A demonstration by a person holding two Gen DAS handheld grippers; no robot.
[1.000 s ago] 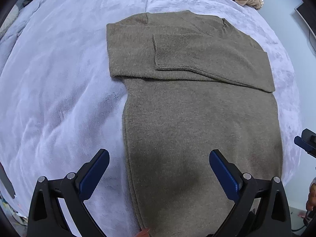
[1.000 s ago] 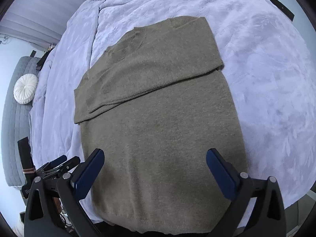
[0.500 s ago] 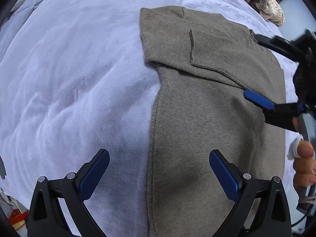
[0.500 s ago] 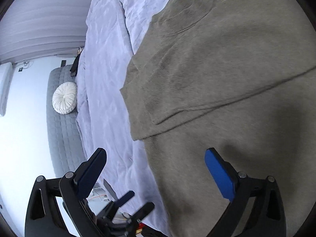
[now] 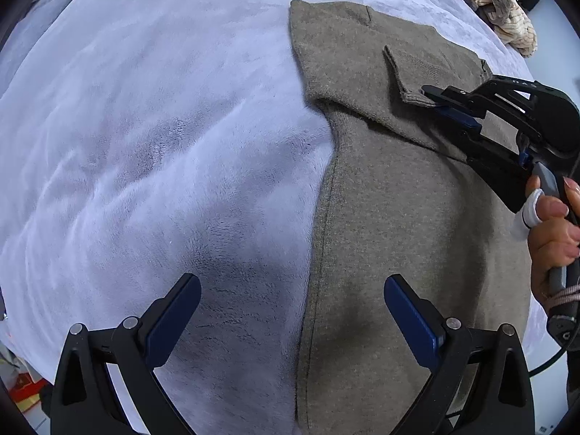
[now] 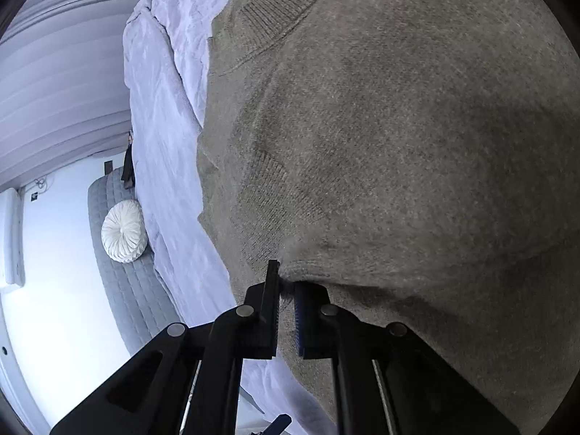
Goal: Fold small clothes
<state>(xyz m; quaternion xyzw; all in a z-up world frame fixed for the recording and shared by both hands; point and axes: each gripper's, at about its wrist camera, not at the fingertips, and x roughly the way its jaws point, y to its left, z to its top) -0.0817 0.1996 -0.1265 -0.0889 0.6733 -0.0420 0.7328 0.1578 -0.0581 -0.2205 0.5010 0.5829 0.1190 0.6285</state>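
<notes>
1. Our left wrist camera looks steeply down past its jaws onto the bed (image 5: 145,145) and sweater (image 5: 398,235).
2. Our right wrist camera sits very near the sweater (image 6: 398,145), facing obliquely.
3. We see sweater and bed in both views.

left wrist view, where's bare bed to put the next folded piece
Free: the wide lavender blanket left of the grey sweater, down to the open left hand-held gripper. Crowded: the right side, where the right hand-held gripper pinches the sweater's sleeve, and the far corner's striped clothes pile.
</notes>
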